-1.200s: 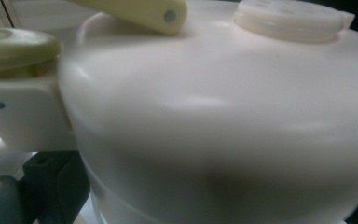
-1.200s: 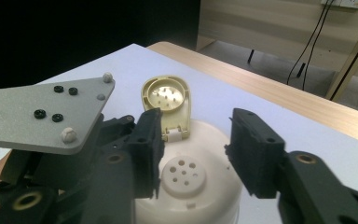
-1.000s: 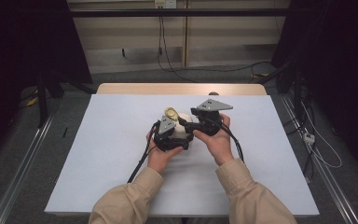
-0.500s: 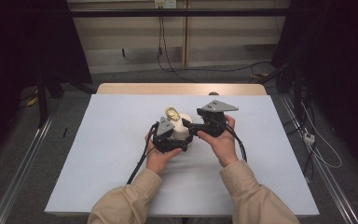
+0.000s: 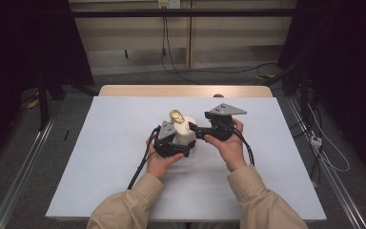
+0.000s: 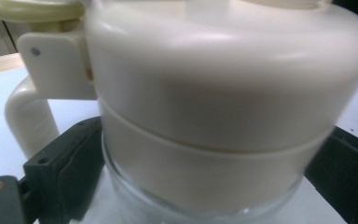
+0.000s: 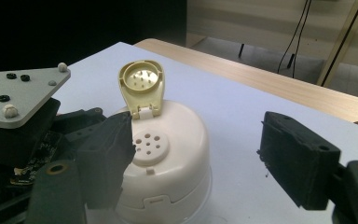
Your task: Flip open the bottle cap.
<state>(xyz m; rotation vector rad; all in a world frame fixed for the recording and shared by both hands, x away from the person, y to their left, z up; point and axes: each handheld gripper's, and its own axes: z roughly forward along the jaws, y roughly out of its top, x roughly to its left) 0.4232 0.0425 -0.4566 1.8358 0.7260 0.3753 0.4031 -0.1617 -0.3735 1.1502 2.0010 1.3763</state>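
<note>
White-topped table (image 5: 100, 157) with wooden far edge – cream jar (image 5: 185, 136) stood on it, between left gripper (image 5: 171, 143) and right gripper (image 5: 205, 130).

Cream jar lid (image 7: 168, 154), yellowish flap (image 7: 141, 86), white table (image 5: 109, 138).

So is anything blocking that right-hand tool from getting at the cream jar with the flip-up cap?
Nothing visible does. The right tool is open, its jaws on either side of the jar's cream lid, with only bare white table in the gap. The flip cap stands open behind. The left tool already clamps the jar's body.
</note>
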